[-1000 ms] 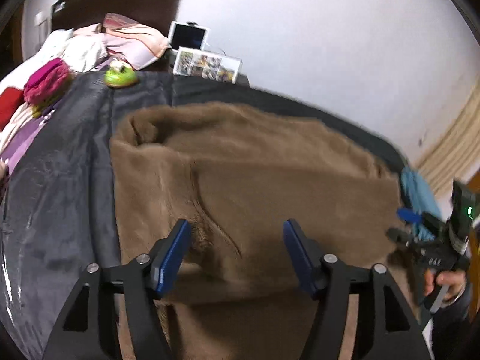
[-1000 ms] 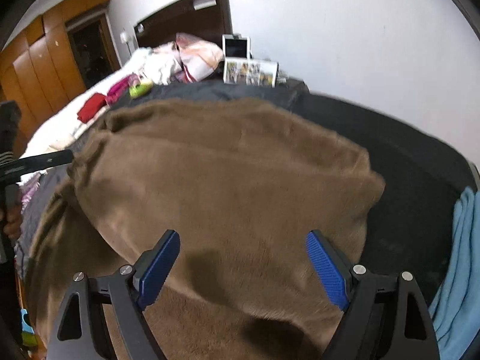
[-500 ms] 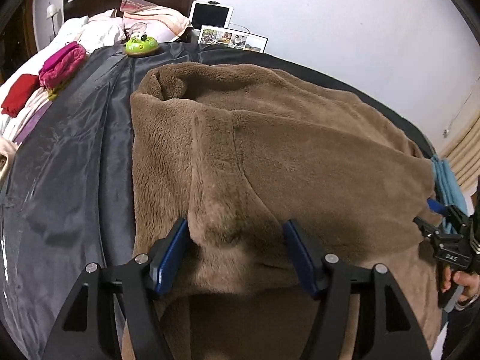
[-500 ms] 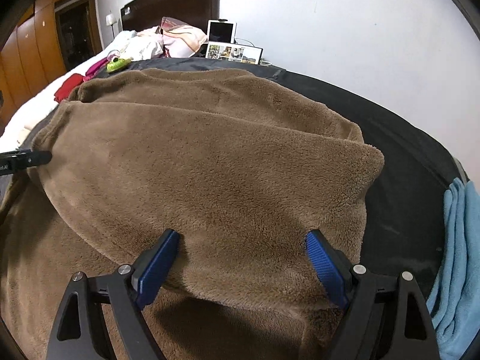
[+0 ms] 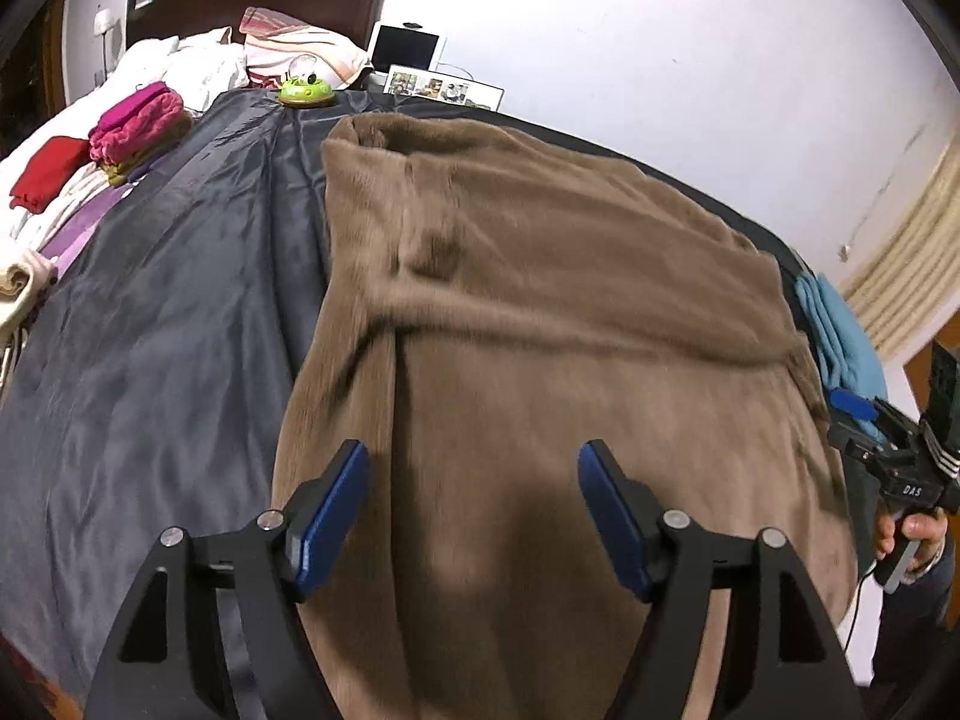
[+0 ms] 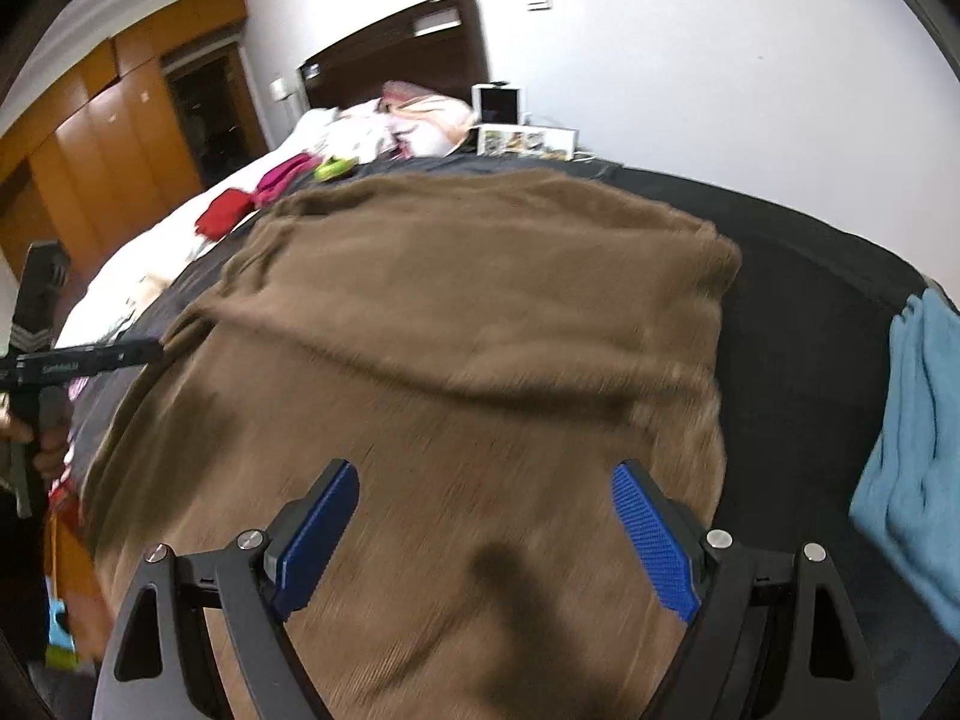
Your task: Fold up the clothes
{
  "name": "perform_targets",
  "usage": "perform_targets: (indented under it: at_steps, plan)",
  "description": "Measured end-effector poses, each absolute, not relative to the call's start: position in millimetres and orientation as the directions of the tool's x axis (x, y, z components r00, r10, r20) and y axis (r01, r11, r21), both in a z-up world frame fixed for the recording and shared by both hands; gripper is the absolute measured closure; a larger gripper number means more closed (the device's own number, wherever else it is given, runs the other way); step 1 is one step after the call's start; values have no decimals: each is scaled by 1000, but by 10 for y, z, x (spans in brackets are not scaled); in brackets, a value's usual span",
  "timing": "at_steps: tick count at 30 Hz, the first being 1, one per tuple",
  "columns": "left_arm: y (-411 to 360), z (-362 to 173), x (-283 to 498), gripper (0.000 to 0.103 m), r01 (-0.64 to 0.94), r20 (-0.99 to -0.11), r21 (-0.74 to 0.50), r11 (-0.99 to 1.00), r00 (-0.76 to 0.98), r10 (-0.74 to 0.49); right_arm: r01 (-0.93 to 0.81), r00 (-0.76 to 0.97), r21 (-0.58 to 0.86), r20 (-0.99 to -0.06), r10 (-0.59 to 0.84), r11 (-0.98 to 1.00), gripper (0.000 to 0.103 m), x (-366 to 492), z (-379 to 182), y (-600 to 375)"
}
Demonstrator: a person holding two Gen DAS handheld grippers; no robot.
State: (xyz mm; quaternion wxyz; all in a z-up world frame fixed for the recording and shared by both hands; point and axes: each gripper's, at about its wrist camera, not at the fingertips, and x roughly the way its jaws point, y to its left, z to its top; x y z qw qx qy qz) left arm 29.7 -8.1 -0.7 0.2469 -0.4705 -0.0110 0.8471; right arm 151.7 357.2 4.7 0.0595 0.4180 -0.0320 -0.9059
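A large brown fleece garment lies spread over a dark sheet on the bed, its far part folded over the near part with the fold edge running across. My left gripper hovers open above the garment's near left part, holding nothing. My right gripper is open over the near right part of the brown fleece garment, also holding nothing. The right gripper shows at the right edge of the left wrist view, held by a hand. The left gripper shows at the left of the right wrist view.
A light blue folded cloth lies at the bed's right edge. Red and pink folded clothes, a green toy, pillows, a tablet and a photo frame sit at the far end. Wooden wardrobes stand to the left.
Both grippers have pulled back and risen from the garment; the fold edge now lies farther from the fingers. Both stay open.
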Motion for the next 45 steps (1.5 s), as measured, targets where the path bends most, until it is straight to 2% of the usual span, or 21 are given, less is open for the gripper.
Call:
perform_targets:
  at_steps: [8, 16, 22, 25, 29, 35, 40, 45]
  plan:
    - [-253, -167, 838, 25, -411, -805, -233, -882, -428, 412, 185, -605, 18, -786, -128, -983, 15, 1980, -151, 3119]
    - [-354, -328, 1019, 25, -385, -797, -233, -893, -451, 402, 155, -552, 15, -828, -99, -988, 14, 2061, -432, 3019]
    - [-357, -331, 1137, 22, -402, -781, -191, -896, -490, 386, 142, -581, -15, -811, -72, -990, 12, 2115, -465, 2990]
    - [-461, -329, 1235, 22, -400, -743, -230, -887, -516, 426, 139, -594, -14, -801, -72, -990, 12, 2145, -464, 3010]
    - [-638, -285, 1382, 22, -415, -683, -298, -860, -537, 496, 147, -604, 46, -787, -127, -988, 12, 2260, -387, 3096]
    - [-906, -232, 1644, 22, -523, -628, -350, -777, -484, 609, 267, -608, 200, -724, -326, -943, 12, 2711, -174, 3219]
    - [-1013, -245, 1884, 22, -598, -644, -304, -742, -444, 622, 301, -595, 257, -702, -392, -918, 12, 3011, -162, 3315]
    - [-1166, -391, 2049, 22, -627, -656, -324, -708, -391, 646, 297, -581, 325, -685, -440, -898, 12, 3231, -213, 3423]
